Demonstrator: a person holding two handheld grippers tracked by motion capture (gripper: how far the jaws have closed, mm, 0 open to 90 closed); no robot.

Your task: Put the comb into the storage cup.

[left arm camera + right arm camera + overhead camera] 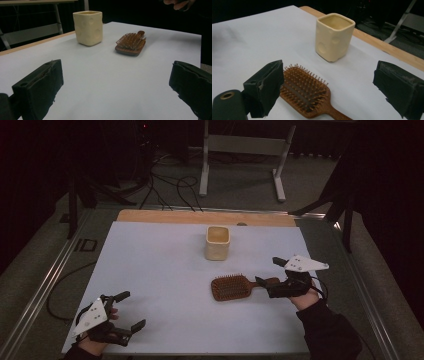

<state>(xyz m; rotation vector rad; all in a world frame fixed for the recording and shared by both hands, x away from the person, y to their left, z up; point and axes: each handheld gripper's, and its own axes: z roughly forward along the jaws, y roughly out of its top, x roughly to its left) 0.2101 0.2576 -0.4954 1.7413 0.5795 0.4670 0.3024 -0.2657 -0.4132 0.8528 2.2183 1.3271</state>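
Right gripper [274, 271] has its jaws spread wide w/ nothing clamped. In the right gripper view the brown wooden paddle hairbrush [305, 93] lies between the two black jaws; the left one sits right by the bristle head, can't tell if it's actually touching, and the other jaw is well off to the side. The hand comes in from the bottom right of the high view in a dark sleeve [330, 330], gripper pointing left over the brush handle.

Left gripper [131, 311] is also wide open, holding nothing, low at the near left corner of the white table top [160, 270], aimed toward the middle.

The brush lies flat, bristles up, handle toward the right hand, on the right-middle part of the table. Cream squarish ceramic cup w/ dimpled sides [217, 243] stands upright just behind it, not touching.
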